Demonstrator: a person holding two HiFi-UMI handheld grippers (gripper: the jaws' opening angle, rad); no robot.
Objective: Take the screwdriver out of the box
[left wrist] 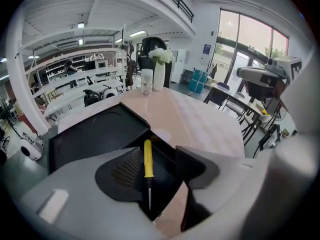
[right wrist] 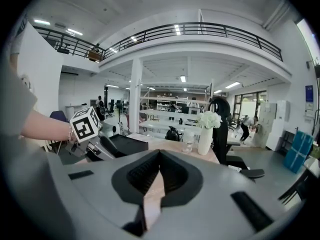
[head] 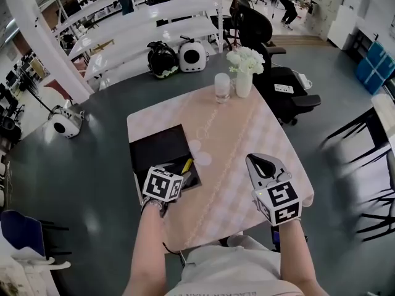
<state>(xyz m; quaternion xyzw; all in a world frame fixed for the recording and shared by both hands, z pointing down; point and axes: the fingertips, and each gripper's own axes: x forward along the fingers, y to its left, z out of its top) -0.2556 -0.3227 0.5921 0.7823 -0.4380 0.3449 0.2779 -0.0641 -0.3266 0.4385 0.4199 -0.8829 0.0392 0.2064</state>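
Observation:
A black box (head: pixel 159 148) lies open on the left side of the pink checked table (head: pixel 234 140), its lid folded flat towards the far side. In its tray lies a screwdriver (left wrist: pixel 148 159) with a yellow handle (head: pixel 187 165), tip towards me. My left gripper (left wrist: pixel 159 155) points down into the tray with its jaws apart on either side of the screwdriver, and the pads do not touch it. In the head view the left gripper (head: pixel 180 174) shows at the box's near edge under its marker cube. My right gripper (head: pixel 260 161) hovers over the table's right part, shut and empty (right wrist: pixel 159 154).
A white vase of flowers (head: pixel 244 73) and a glass (head: pixel 222 86) stand at the table's far edge. A black office chair (head: pixel 281 88) stands behind the table to the right. A black helmet (head: pixel 162 59) and a white device (head: pixel 192 55) sit on the floor beyond.

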